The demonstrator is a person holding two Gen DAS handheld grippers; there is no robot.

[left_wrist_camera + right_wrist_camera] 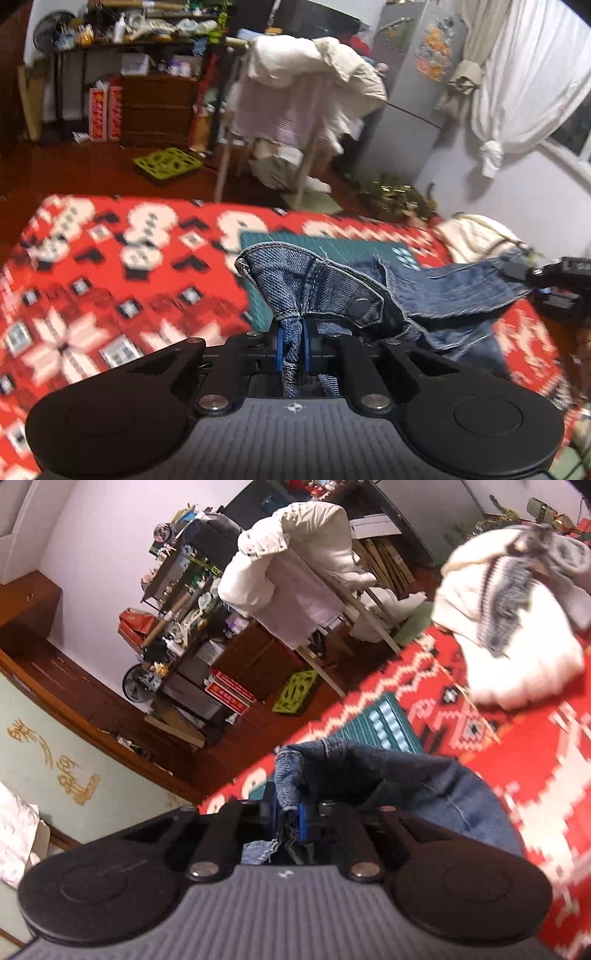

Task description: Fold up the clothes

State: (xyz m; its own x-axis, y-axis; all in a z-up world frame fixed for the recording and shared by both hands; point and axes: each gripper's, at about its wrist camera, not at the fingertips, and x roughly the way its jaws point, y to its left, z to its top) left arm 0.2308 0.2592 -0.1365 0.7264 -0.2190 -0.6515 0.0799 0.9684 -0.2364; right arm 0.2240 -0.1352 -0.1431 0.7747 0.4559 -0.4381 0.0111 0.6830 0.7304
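Jeans (332, 291) waistband stretched sideways — left gripper (292, 345), right gripper (291, 821) clamping ends.

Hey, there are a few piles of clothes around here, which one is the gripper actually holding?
The blue jeans, pinched in the left gripper above the red blanket. The white heaps lie untouched on the rack and bed corner.

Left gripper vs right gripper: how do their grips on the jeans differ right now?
The left gripper pinches the jeans beside the waistband's metal button; the right gripper pinches a plain hemmed edge. The left camera view sits level; the right is tilted. Both are shut on denim, held above the red blanket.
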